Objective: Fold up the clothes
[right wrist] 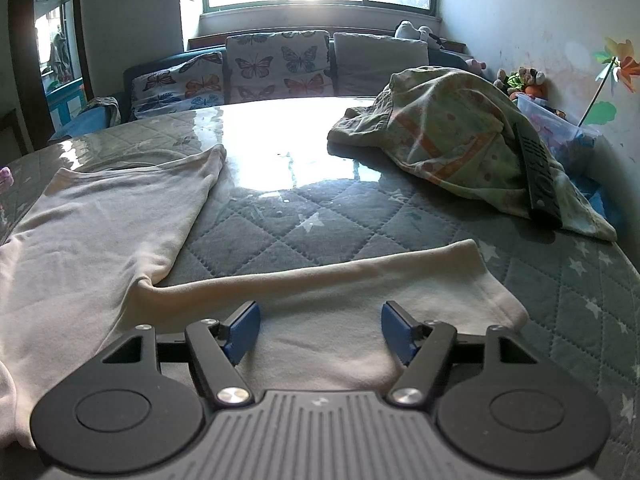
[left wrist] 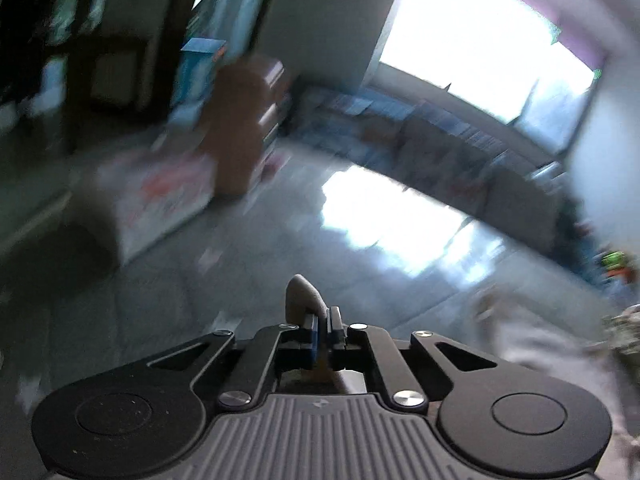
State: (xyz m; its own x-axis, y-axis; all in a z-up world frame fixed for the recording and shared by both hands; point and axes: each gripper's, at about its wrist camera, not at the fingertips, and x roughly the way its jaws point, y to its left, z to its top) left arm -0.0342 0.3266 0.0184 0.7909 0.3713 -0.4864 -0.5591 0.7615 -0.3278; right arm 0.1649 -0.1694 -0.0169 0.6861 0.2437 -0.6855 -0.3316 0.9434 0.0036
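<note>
A pale cream garment (right wrist: 100,232) lies spread on the quilted grey table cover (right wrist: 320,224), with one leg or sleeve (right wrist: 360,284) stretched to the right. My right gripper (right wrist: 318,330) is open just above that stretched part, blue pads (right wrist: 244,330) apart and empty. In the blurred left wrist view my left gripper (left wrist: 324,320) is shut on a pinch of grey-cream cloth (left wrist: 302,294) that sticks up between the pads. More pale cloth (left wrist: 552,344) shows at the lower right there.
A crumpled patterned garment (right wrist: 452,136) lies at the table's far right with a black remote (right wrist: 538,176) on it. A sofa with butterfly cushions (right wrist: 276,64) stands behind the table. Toys and a plastic box (right wrist: 556,120) are by the right wall. The left view is motion-blurred.
</note>
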